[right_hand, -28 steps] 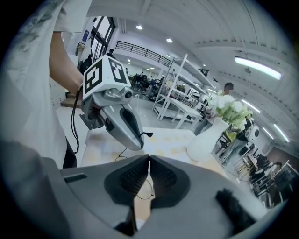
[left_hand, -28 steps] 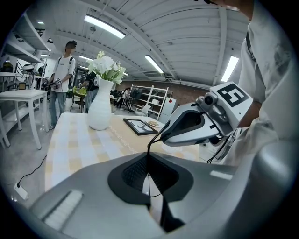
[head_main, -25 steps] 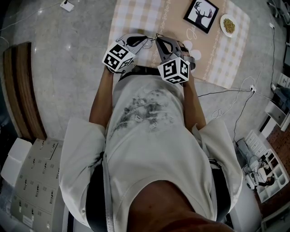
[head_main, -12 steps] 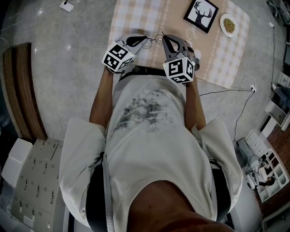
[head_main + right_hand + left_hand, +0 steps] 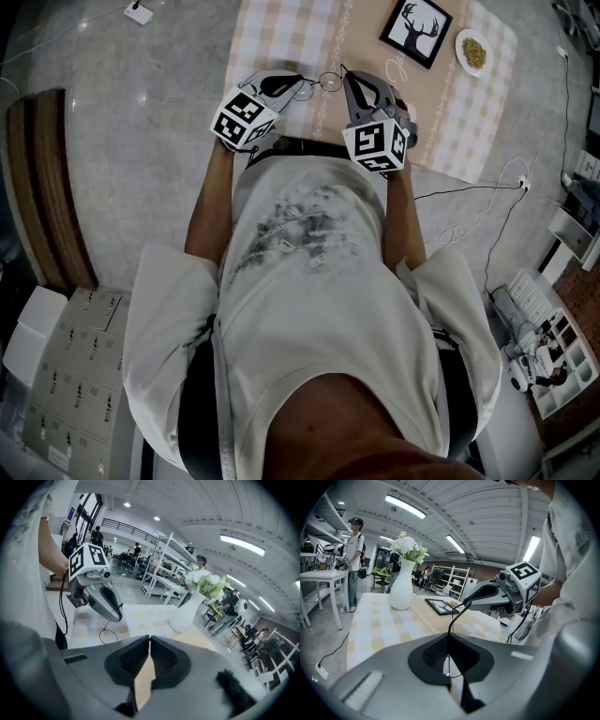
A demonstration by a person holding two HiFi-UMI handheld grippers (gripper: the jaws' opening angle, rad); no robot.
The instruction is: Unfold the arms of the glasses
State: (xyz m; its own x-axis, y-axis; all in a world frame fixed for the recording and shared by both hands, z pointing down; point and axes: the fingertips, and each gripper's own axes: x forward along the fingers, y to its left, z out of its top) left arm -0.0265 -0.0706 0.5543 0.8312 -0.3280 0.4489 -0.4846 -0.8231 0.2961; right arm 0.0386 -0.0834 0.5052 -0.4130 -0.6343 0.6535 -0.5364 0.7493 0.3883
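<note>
Left gripper pinching glasses rim; right gripper clamped tight on arm tip (arm stretched between them).

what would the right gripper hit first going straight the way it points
Probably the beige-and-white checked tablecloth, just left of the white ceramic vase: the right gripper, shut on the thin wire-framed glasses, tilts down toward it. Depth is unclear; the vase may be close.
</note>
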